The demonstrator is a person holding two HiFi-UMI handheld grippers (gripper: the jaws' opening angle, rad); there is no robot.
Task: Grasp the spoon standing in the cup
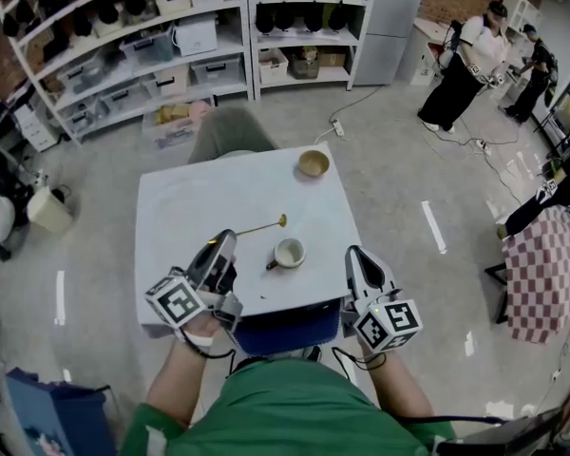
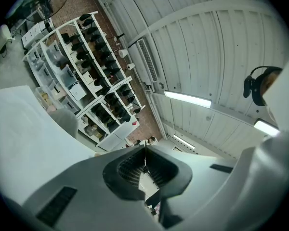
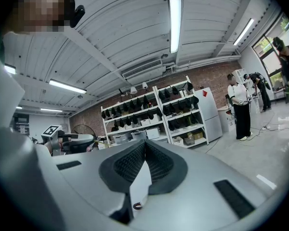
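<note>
Not begun — spoon (image 1: 261, 226) lies on tabletop (image 1: 190, 207) above cup (image 1: 289, 253); left tongs (image 1: 225, 240) and right tongs (image 1: 355, 254) are closed, empty, lower frame.

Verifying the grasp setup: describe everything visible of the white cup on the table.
The cup is small, round, white, ceramic by its look, standing upright with its mouth up. Its inside looks pale; nothing shows standing in it. A short dark brown piece juts from its near-left rim, perhaps a handle; too small to tell. It rests on the white table near the near edge, between left gripper and right gripper; neither touches it. The gold spoon is just beyond, apart.
</note>
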